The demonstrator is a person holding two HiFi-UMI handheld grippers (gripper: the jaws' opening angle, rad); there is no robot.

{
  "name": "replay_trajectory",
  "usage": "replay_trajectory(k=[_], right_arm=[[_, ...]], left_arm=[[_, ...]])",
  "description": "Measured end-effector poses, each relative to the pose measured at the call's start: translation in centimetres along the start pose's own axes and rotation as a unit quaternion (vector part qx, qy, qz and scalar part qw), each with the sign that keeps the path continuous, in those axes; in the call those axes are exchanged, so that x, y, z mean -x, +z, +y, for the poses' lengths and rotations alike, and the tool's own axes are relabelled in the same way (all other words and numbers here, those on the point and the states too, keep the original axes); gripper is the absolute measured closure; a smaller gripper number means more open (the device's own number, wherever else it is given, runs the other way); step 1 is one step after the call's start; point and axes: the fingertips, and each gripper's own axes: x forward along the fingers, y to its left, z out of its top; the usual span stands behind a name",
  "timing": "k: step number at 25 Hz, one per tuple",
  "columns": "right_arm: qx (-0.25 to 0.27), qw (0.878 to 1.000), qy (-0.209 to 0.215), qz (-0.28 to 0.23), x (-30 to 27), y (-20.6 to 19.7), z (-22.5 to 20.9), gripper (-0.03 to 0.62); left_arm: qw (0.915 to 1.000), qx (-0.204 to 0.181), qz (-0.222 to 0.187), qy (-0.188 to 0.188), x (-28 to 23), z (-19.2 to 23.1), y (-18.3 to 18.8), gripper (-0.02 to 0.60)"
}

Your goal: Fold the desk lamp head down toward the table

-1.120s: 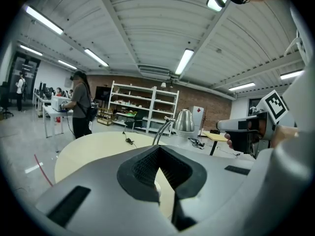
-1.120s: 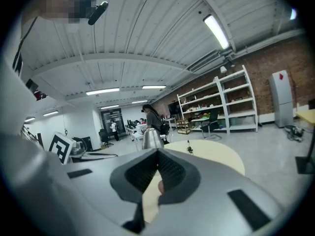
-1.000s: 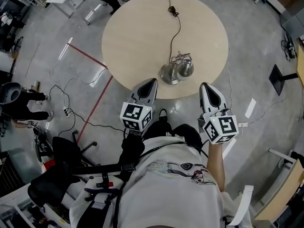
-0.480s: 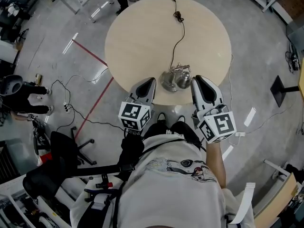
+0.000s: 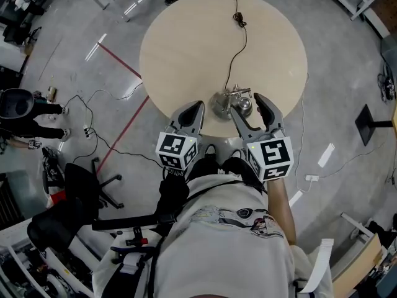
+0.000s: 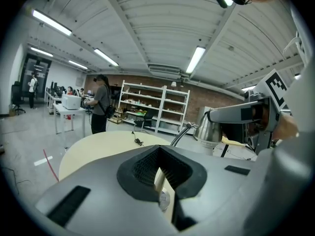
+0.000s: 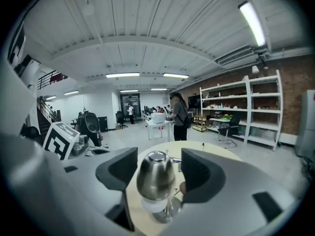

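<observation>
The chrome desk lamp (image 5: 231, 101) stands near the front edge of the round wooden table (image 5: 186, 48), with its head (image 5: 244, 103) next to its round base (image 5: 219, 103). My right gripper (image 5: 246, 103) is opening. The lamp head (image 7: 155, 173) sits between its jaws, with gaps on both sides, so the pads are not pressing on it. My left gripper (image 5: 196, 107) hovers shut and empty at the table edge, just left of the base. In the left gripper view the lamp head (image 6: 209, 128) shows to the right, beyond my left gripper (image 6: 158, 154).
The lamp's black cord (image 5: 236, 42) runs across the table to its far edge. Office chairs (image 5: 74, 185) and floor cables (image 5: 93, 144) lie to the left. A person (image 7: 178, 114) stands beyond the table near shelving (image 7: 246, 112).
My right gripper swung left to the lamp, and its jaws went from shut to wide open around the lamp head. The left gripper has barely shifted.
</observation>
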Motion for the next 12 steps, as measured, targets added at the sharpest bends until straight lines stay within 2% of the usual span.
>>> replay_trajectory(k=[12], right_arm=[[0.005,0.999,-0.003,0.035,-1.2,-1.4,0.3,0.349]], left_arm=[[0.9999,0.010,0.012,0.002,-0.6,0.8,-1.2,0.583]])
